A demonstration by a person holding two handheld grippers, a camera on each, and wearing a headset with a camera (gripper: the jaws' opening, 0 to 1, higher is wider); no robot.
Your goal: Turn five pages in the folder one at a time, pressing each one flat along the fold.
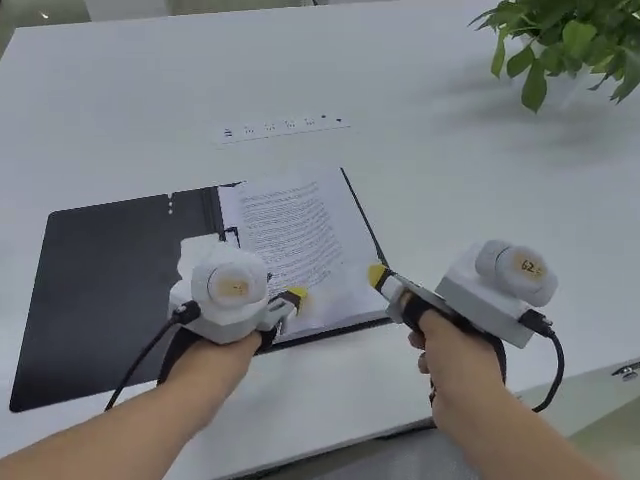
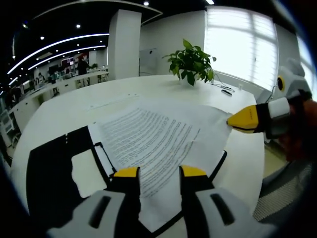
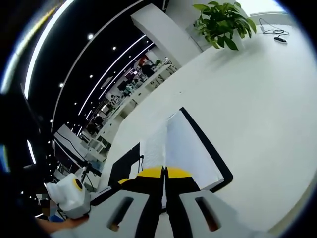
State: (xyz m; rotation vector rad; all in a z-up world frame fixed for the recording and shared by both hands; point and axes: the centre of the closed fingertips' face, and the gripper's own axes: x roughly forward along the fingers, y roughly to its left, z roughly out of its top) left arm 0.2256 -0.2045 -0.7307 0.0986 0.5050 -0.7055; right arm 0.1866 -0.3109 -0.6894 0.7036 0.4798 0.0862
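**A:** The left gripper point(image 2: 160, 172) holds its yellow-tipped jaws spread over the near edge of the white printed paper page point(image 2: 148, 136); the right gripper point(image 3: 163, 172) has its jaws pressed together, seemingly nipping that sheet's outer edge.

**B:** Then I'd lift with the right in a low arc toward the bare black cover; one sheet only; once it lands, sweep the left down the fold.

**A:** And where does it lie?

**B:** The flat black folder point(image 1: 100, 290) is open on the white table point(image 1: 420, 110), just ahead of both hands; its fold runs away from the person, leaning slightly right; the page's long axis follows the fold, with the top of the text pointing to the far side.
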